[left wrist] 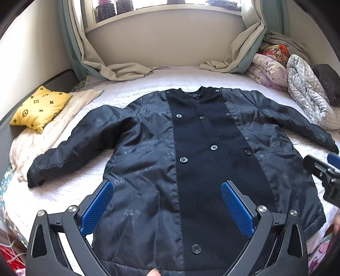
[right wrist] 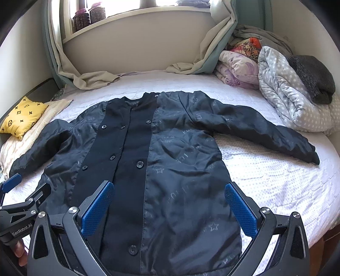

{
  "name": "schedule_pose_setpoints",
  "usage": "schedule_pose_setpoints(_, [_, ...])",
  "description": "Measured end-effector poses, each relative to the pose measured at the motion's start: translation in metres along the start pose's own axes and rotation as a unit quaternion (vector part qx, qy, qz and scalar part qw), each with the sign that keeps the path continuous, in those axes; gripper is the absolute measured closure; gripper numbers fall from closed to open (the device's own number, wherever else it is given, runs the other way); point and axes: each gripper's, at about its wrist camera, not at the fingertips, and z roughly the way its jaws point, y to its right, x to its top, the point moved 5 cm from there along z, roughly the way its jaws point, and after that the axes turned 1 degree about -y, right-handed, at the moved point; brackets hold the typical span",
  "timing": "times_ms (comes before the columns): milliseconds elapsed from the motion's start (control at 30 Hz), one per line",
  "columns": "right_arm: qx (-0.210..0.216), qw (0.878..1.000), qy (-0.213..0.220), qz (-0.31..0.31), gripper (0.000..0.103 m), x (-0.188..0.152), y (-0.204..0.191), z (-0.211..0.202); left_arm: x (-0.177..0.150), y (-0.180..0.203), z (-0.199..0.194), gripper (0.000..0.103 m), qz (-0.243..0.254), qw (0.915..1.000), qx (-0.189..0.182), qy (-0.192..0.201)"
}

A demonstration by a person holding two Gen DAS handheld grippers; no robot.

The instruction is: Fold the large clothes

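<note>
Black, buttoned jacket (left wrist: 180,148) lies flat on a white bed (left wrist: 148,85), both sleeves spread out — seen between the wide-open left gripper (left wrist: 167,206), its hem cut off below. Right wrist view: the right gripper (right wrist: 169,208) gapes wide too, above the jacket's lower half — faint lettering unreadable.

The jacket's (left wrist: 161,161) hem runs off the bottom edge in both wrist views, hidden behind the gripper frames. Its faint printed lettering is too small to read. The right gripper (left wrist: 325,176) is cut off by the left view's edge — its fingertips cannot be made out. The windowsill jars (right wrist: 89,16) (dark, patterned) are cropped at the top — contents unclear.
</note>
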Motion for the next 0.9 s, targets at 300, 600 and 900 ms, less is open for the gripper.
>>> schedule_pose_setpoints(300, [0.001, 1.000, -0.008, -0.015, 0.000, -0.020, -0.007, -0.015, -0.018, -0.002, -0.020, 0.000, -0.012, 0.9998, -0.013, -0.009])
schedule_pose_setpoints(600, [-0.005, 1.000, -0.012, 0.000, 0.000, -0.044, 0.005, -0.030, -0.042, -0.003, -0.033, 0.000, -0.008, 0.9998, -0.011, -0.013])
schedule_pose_setpoints(900, [-0.016, 1.000, -0.005, 0.011, 0.000, -0.047, 0.014, -0.037, -0.045, -0.003, -0.034, 0.000, 0.001, 1.0000, 0.002, -0.008])
